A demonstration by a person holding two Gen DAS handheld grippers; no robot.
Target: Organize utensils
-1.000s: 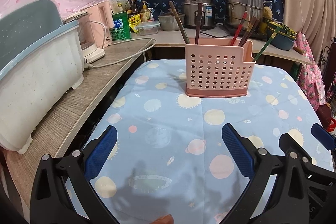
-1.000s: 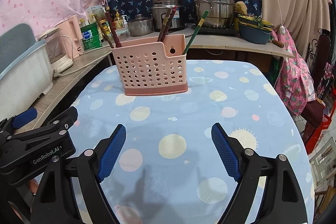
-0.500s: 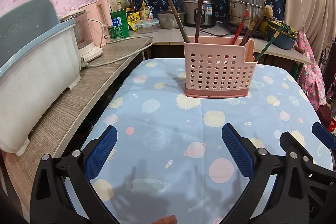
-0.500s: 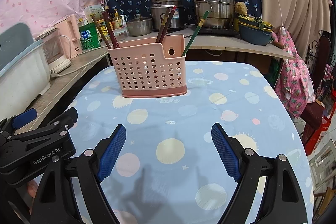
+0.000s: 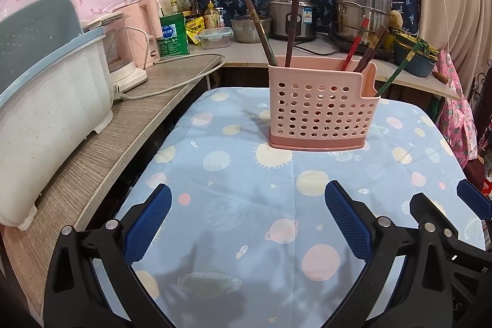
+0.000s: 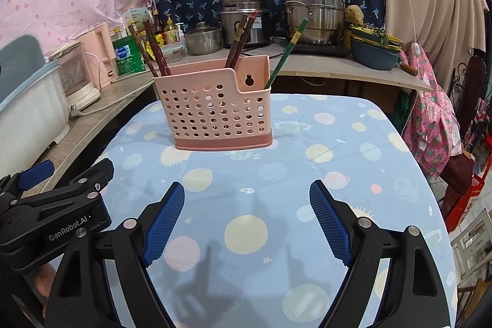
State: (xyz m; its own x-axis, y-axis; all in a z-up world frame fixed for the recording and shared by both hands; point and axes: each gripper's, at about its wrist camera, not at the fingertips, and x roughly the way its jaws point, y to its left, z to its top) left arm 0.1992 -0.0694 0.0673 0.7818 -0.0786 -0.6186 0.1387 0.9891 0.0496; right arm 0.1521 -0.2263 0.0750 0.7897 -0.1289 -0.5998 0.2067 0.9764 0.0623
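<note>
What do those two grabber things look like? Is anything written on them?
Both look alike. The left gripper and the right gripper have black plastic frames with silver rivets. Their fingers wear flat blue pads with a tiny grid texture. White letters on the left one's side read GenRobot.AI. No cables or sleeves show.

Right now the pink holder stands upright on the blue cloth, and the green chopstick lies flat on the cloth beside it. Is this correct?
Not quite. The green chopstick does not lie on the cloth; it stands leaning in the right end compartment of the pink holder, as the right wrist view shows. The holder does stand upright on the cloth.
</note>
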